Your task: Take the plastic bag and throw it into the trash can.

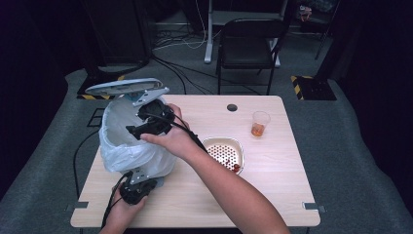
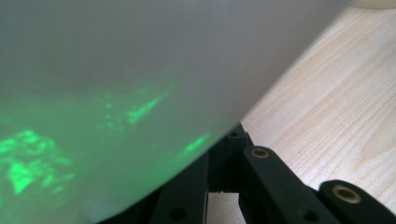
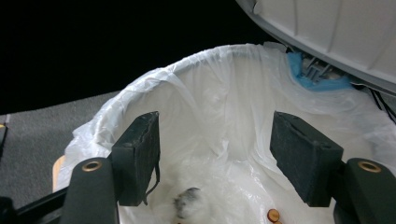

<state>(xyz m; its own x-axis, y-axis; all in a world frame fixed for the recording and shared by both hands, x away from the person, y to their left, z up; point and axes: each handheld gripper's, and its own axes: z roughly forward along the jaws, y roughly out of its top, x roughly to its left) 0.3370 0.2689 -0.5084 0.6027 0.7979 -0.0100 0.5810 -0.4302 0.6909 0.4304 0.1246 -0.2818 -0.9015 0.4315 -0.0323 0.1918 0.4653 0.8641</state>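
Bin (image 1: 136, 146), lined with a white bag, stands at the table's (image 1: 272, 195) nine o'clock edge, its grey lid (image 1: 125, 87) tipped up at twelve o'clock. Open tabletop spreads toward three o'clock past the perforated dish (image 1: 225, 152) and the cup (image 1: 260, 124). Right gripper (image 3: 215, 163) hangs over the bin's mouth, jaws wide with nothing between them. Left gripper (image 1: 138, 189) sits at the bin's six o'clock foot, closed; whether it pinches anything is hidden.
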